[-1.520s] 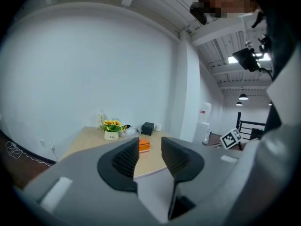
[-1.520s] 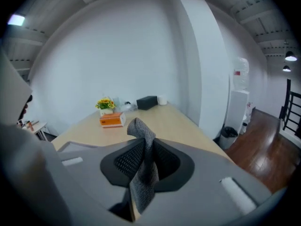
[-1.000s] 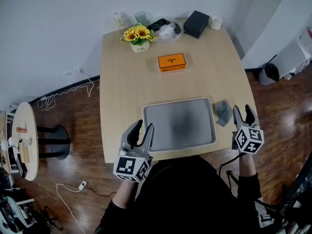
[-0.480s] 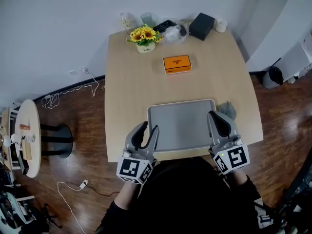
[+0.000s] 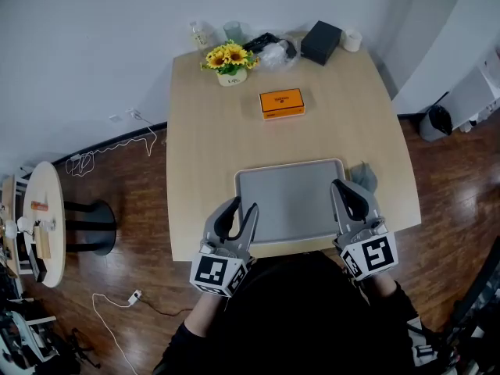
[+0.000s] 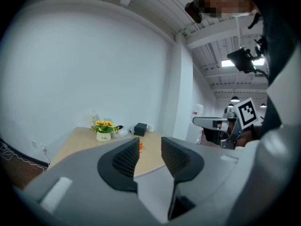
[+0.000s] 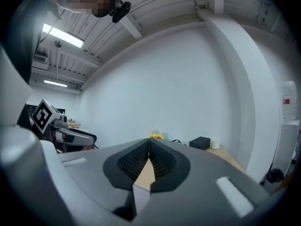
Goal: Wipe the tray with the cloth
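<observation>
Tray (image 5: 291,201): grey, bare and flat, at the near edge of the table (image 5: 211,131).
Cloth (image 5: 366,175): crumpled grey heap on the table, just beside the tray's far right corner, partly hidden by the right gripper.
Right gripper (image 5: 348,192): over the tray's right edge, jaws pressed together with nothing between them.
Left gripper (image 5: 242,207): at the tray's near left corner, jaws apart and empty.
Step in hand: probably fetching the cloth; no wiping yet.
Doing it well: spread the right jaws, clear the tray's right rim, and pinch a thick fold at the cloth's middle.
Support: the left gripper could steady the tray's left rim.
</observation>
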The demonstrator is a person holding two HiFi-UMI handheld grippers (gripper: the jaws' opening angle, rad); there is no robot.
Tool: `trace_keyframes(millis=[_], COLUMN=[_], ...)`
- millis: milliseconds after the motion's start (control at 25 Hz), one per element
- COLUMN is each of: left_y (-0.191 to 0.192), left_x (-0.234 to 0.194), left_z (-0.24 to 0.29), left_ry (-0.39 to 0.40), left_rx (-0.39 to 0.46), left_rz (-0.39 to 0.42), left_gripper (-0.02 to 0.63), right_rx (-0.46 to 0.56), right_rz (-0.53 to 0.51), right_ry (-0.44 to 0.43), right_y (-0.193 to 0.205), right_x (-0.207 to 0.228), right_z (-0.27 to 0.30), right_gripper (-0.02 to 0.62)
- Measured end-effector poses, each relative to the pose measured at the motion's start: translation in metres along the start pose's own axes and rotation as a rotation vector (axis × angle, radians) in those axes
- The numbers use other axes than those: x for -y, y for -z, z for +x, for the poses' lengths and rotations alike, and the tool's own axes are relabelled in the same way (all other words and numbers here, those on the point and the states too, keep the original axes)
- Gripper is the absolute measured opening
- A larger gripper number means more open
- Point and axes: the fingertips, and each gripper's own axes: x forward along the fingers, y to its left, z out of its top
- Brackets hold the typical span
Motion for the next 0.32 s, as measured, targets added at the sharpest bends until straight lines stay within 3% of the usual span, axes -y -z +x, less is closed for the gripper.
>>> trace_keyframes(millis=[320], left_y=[0.0012], left_x=[0.0012], left_z=[0.0008], left_ry=[0.006], left_rx=[-0.001], left_rz=[0.005], left_gripper=[0.129], right_rx=[-0.015], right_rz=[-0.006], right_ry=[-0.01], right_y=[0.0046], right_x=[-0.0039], right_z=[0.0002], right_gripper=[0.002])
